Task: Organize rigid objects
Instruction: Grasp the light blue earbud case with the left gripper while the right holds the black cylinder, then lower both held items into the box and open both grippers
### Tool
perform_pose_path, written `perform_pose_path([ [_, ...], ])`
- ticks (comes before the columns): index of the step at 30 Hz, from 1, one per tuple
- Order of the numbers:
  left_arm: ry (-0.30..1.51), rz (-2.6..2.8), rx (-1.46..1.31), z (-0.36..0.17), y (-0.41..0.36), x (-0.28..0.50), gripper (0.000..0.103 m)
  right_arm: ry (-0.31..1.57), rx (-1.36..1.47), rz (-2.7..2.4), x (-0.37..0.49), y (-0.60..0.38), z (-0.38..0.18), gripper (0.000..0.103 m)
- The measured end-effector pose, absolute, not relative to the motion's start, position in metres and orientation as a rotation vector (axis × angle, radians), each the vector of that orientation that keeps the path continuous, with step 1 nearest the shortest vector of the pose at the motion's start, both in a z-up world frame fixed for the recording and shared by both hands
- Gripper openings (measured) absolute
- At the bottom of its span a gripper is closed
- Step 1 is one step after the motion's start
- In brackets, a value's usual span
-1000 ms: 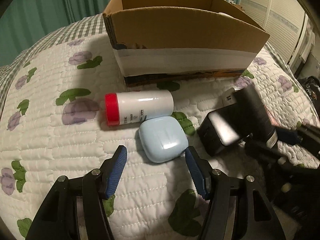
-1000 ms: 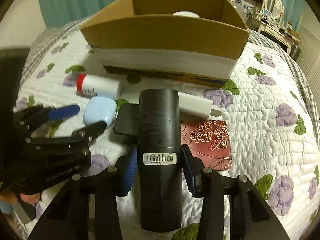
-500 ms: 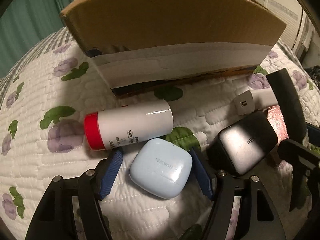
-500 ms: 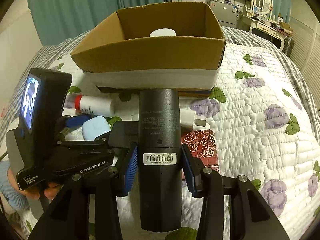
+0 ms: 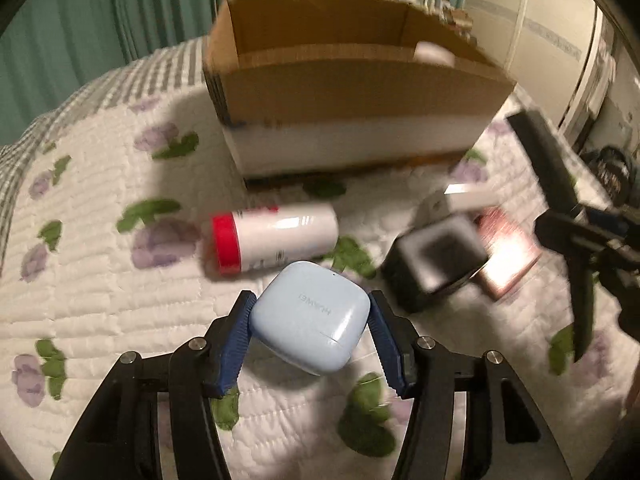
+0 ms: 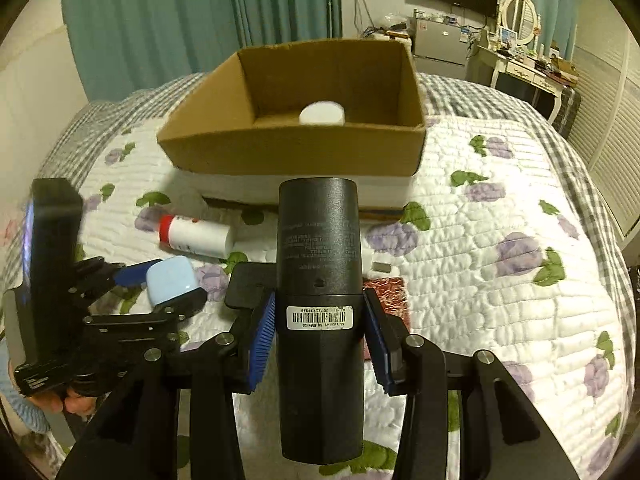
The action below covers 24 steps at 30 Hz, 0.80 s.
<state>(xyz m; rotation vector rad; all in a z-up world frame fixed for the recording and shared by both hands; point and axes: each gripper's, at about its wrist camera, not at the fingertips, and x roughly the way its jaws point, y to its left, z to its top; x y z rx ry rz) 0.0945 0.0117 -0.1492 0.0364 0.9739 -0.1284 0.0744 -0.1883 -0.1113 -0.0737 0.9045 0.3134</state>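
My left gripper (image 5: 310,314) is shut on a light blue earbuds case (image 5: 310,316) and holds it above the quilt; the case also shows in the right wrist view (image 6: 170,280). My right gripper (image 6: 320,316) is shut on a black cylinder (image 6: 318,280), held up in front of the open cardboard box (image 6: 296,156). The box (image 5: 352,88) holds a white round object (image 6: 322,114). A white bottle with a red cap (image 5: 272,236) lies on the quilt in front of the box.
A black charger block (image 5: 436,260), a white adapter (image 5: 464,200) and a red patterned card (image 5: 508,256) lie on the flowered quilt (image 6: 500,260) right of the bottle. A dresser and shutters stand at the far right.
My left gripper closed on the blue case and lifted it off the quilt. My right gripper rose with the black cylinder, so the box's inside now shows.
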Motion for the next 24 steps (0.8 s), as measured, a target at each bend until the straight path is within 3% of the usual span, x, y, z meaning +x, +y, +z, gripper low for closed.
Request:
perform_pose_path([
  [13,0.805,-0.138,0.003,-0.017,-0.011,0.142,0.057,0.771,-0.001,0.300,0.119,-0.208,-0.016,0.041],
  [18,0.776,-0.100,0.016,-0.008,-0.009,0.189,0.057,0.727,-0.036,0.322,0.163,-0.188,0.007,0.041],
  [24,0.805,-0.070,0.037,-0.032,-0.005,0.239,0.057,0.759,-0.034,0.302,0.217,-0.179,-0.009,0.041],
])
